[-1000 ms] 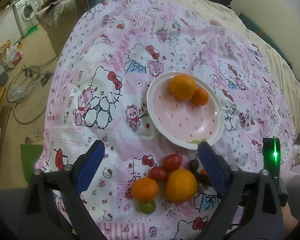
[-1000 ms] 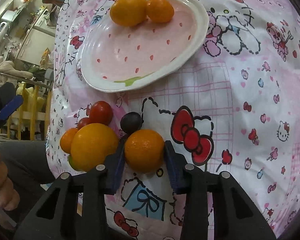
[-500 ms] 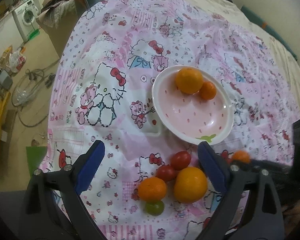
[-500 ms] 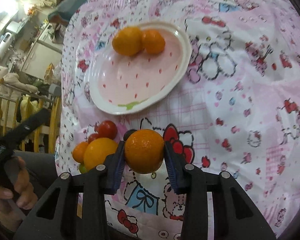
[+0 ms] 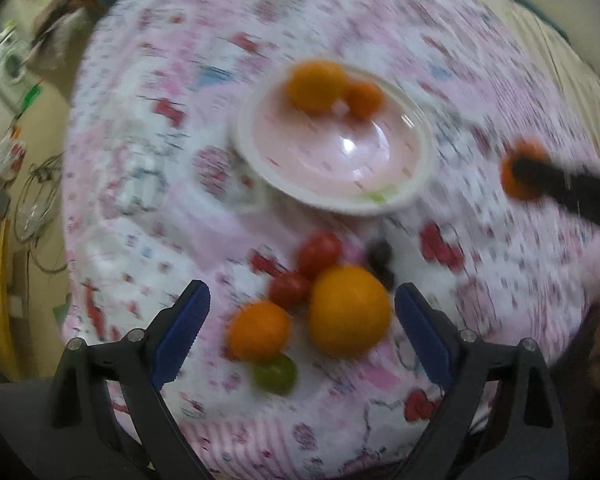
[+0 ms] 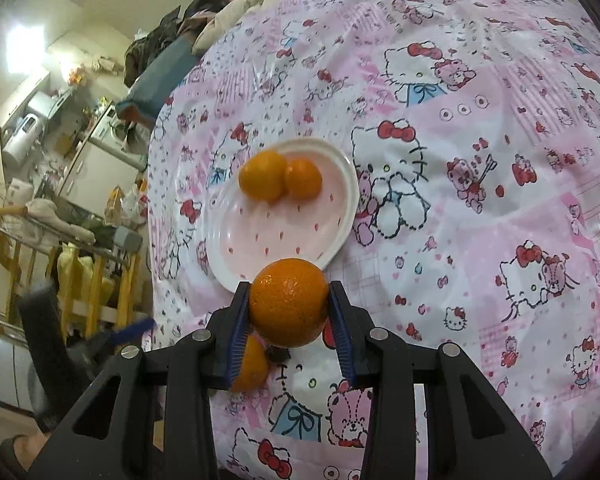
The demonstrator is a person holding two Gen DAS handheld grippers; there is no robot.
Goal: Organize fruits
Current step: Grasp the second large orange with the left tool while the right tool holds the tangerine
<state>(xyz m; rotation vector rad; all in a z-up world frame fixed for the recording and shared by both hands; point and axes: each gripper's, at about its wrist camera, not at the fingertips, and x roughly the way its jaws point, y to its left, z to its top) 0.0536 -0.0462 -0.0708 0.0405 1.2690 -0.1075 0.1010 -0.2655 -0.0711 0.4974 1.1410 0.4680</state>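
Since the earlier frames, the held orange (image 6: 288, 307) has come up off the cloth and now sits at lower centre of the right wrist view, in front of the plate's (image 6: 350, 204) near rim. Right gripper (image 6: 288, 320): jaws narrow, blue pads pressed on opposite sides of the fruit. The orange looks firm, round and fairly light, with a dimpled rind that should give the pads purchase; hold it across its widest part, since a grip off that line could let it roll out. Two oranges (image 6: 280, 176) already lie at the plate's far side, touching. Left gripper (image 5: 300, 332): jaws wide, holding nothing, hovering above the remaining pile (image 5: 320, 304) at lower centre of the blurred left wrist view. The patterned cloth (image 6: 480, 160) covers the surface.
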